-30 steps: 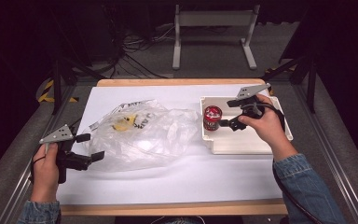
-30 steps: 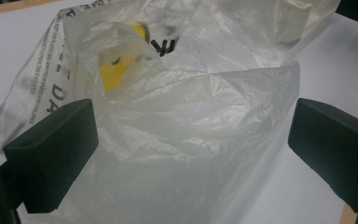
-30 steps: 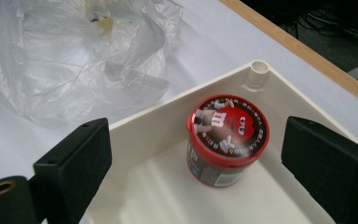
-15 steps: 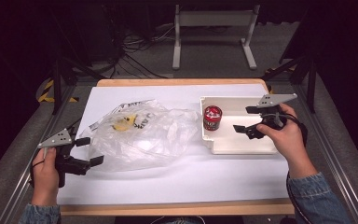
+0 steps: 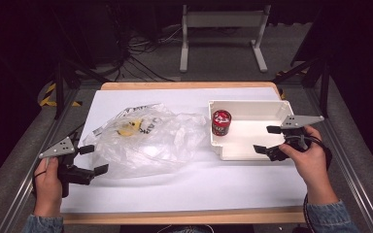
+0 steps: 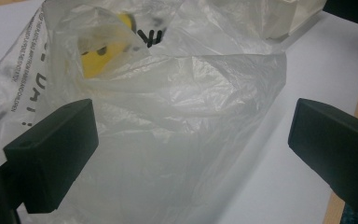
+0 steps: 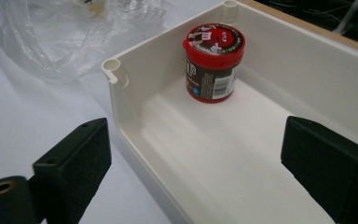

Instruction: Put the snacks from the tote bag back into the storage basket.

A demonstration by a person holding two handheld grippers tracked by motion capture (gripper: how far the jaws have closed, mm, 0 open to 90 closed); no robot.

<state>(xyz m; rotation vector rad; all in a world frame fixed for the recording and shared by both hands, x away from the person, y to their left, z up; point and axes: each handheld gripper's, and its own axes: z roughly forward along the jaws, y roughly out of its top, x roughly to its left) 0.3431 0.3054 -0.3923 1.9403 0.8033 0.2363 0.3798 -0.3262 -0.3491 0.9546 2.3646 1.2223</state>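
Note:
A red-lidded candy can [image 5: 221, 122] [image 7: 213, 63] stands upright in the left end of a white tray [image 5: 243, 103] [image 7: 284, 60]. My right gripper [image 5: 265, 139] [image 7: 205, 158] is open at the tray's right end, well away from the can, with nothing between its jaws. A crumpled clear plastic bag [image 5: 145, 141] [image 6: 177, 116] lies at centre left with a yellow item [image 5: 128, 127] [image 6: 100, 60] inside it. My left gripper [image 5: 94, 159] [image 6: 191, 140] is open at the bag's near left edge, its jaws on either side of the plastic.
A white sheet [image 5: 199, 184] covers the table, which has a wooden front edge [image 5: 184, 216]. Metal rails run along both sides. A white stand [image 5: 223, 29] and cables [image 5: 141, 43] sit on the floor beyond the far edge.
My right gripper has drawn back to the right from the red can, which stays standing in the tray. The left gripper has shifted slightly nearer the front edge.

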